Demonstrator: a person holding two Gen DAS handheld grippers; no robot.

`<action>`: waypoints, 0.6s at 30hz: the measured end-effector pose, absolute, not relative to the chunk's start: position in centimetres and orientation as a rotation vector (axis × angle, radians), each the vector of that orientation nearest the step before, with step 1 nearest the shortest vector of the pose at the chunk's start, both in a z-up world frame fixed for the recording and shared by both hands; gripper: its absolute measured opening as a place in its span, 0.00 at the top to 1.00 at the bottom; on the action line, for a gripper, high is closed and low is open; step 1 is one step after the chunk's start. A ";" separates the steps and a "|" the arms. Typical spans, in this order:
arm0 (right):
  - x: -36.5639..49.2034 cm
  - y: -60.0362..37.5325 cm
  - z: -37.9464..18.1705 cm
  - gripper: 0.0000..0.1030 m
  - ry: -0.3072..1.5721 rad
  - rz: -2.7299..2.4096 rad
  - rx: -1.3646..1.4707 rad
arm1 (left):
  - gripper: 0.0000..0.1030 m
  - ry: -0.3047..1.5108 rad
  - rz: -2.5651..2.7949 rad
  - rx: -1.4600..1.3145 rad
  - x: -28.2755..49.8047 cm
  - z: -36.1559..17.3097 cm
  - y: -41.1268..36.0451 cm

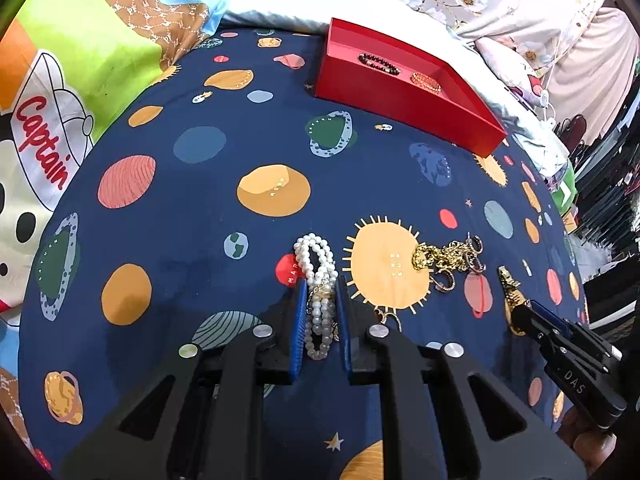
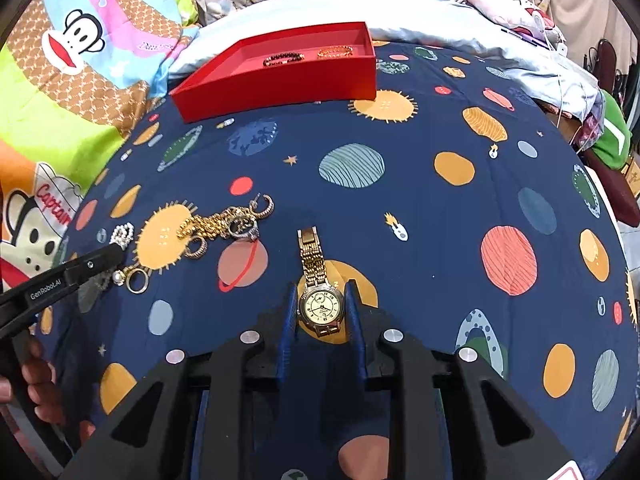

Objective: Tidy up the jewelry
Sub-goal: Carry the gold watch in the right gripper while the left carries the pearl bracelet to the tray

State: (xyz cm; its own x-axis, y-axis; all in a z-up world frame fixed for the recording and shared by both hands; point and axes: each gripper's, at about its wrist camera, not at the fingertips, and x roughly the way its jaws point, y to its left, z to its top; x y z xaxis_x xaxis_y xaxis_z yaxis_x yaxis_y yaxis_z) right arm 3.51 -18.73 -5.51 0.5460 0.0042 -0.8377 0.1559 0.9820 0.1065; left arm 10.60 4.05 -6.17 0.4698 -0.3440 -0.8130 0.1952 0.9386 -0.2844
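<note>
While both fingers sit low over the bed: two separate grasps, each lined up along its own piece.
Left gripper [image 1: 322, 304]: blue fingers [image 1: 301, 312] narrowed onto the pearl bracelet [image 1: 319, 280], pinching its near half; far loop sticking out past the tips.
Pearl bracelet axis: near-to-far, in line with the fingers.
Right gripper [image 2: 322, 312]: fingers [image 2: 289, 320] on either side of the gold watch [image 2: 320, 307], touching or nearly touching the case; firm grip not certain.
Watch axis: strap running straight away from the fingertips, dial between them.
Loose pile: gold chain [image 1: 444, 258], hoop earrings [image 2: 264, 208] and rings [image 2: 138, 278] between the two grippers, just beyond the tips.
Red tray [image 1: 400, 108]: far side of the bed [image 2: 400, 184], well apart from both grippers, already holding a dark bead bracelet [image 1: 380, 65] and an orange bead bracelet [image 1: 427, 82].
Nearer arm to tray: hard to call; far-right of the left gripper, far-left of the right one.
Likely next: lift and carry forward.
</note>
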 end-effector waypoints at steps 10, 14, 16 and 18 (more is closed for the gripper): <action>2.8 -18.7 -1.5 0.78 0.904 -0.043 0.198 | 0.87 0.941 -0.356 -0.162 9.4 -1.9 4.5; 2.5 -18.5 0.4 0.78 0.864 -0.028 0.187 | 0.87 0.899 -0.378 -0.152 9.1 0.1 4.2; 2.5 -18.7 1.5 0.78 0.839 -0.022 0.185 | 0.87 0.877 -0.385 -0.145 9.2 1.1 4.0; 2.8 -18.9 2.5 0.78 0.817 -0.018 0.180 | 0.87 0.856 -0.391 -0.138 9.4 2.0 3.8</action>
State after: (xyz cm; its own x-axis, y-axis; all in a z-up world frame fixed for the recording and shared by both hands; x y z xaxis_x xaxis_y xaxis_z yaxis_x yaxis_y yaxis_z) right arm 2.83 -18.87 2.52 0.6853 0.0534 -0.7263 0.0853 0.9846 0.1529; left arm 9.39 3.79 1.97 0.5898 -0.3892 -0.7076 0.2798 0.9204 -0.2731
